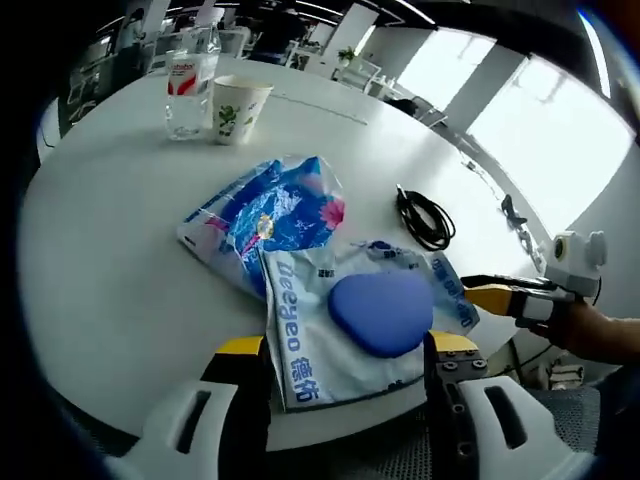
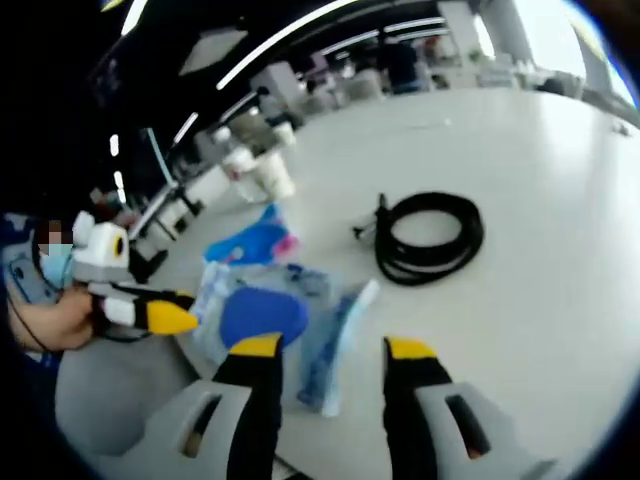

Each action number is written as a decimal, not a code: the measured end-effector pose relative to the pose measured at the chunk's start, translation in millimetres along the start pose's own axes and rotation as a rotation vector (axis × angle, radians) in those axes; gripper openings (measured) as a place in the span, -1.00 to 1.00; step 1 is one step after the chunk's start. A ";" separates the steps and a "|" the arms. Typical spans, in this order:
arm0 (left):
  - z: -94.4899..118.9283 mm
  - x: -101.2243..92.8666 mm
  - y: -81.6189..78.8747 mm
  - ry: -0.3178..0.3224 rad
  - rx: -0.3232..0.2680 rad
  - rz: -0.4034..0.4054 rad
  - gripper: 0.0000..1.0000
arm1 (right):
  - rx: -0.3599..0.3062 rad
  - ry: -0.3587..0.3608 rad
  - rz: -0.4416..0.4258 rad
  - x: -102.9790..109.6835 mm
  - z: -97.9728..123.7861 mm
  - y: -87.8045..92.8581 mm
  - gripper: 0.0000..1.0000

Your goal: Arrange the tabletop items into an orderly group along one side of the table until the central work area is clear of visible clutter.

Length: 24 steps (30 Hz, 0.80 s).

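Place: an open-plan office.
Table: a large round white meeting table point(image 1: 120, 270).
Background: rows of desks and chairs point(image 1: 350, 65) stood behind it.
Light: long ceiling strip lights point(image 2: 290, 45) and wide windows point(image 1: 540, 120) lit the room.

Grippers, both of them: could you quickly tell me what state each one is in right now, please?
Left gripper: open, jaws either side of the blue oval object, not closed on it.
Right gripper: open, holding nothing.
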State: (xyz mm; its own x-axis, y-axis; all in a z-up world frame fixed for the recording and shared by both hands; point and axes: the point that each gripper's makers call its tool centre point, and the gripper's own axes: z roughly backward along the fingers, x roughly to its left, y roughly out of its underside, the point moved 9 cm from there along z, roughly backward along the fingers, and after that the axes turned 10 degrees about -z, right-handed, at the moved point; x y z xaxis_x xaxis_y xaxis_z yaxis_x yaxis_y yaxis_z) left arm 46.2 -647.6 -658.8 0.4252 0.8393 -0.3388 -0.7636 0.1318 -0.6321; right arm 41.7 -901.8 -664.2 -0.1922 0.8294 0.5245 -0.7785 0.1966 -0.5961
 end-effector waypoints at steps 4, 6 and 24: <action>1.3 1.8 1.1 -0.008 0.005 -0.008 0.11 | 0.014 -0.009 -0.006 1.5 -1.9 1.5 -0.42; 0.9 3.6 3.0 -0.006 0.014 0.002 0.09 | 0.025 -0.010 0.001 2.0 -3.1 2.7 -0.42; 4.1 8.5 7.0 -0.049 0.071 -0.081 -0.87 | 0.081 0.022 0.053 1.8 -3.2 6.9 -1.00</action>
State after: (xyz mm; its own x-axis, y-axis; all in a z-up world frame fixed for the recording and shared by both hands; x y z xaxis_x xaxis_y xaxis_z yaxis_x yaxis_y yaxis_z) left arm 42.5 -637.3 -663.3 0.4638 0.8491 -0.2529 -0.7610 0.2356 -0.6044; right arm 37.8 -897.2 -669.3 -0.2219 0.8487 0.4800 -0.8136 0.1102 -0.5709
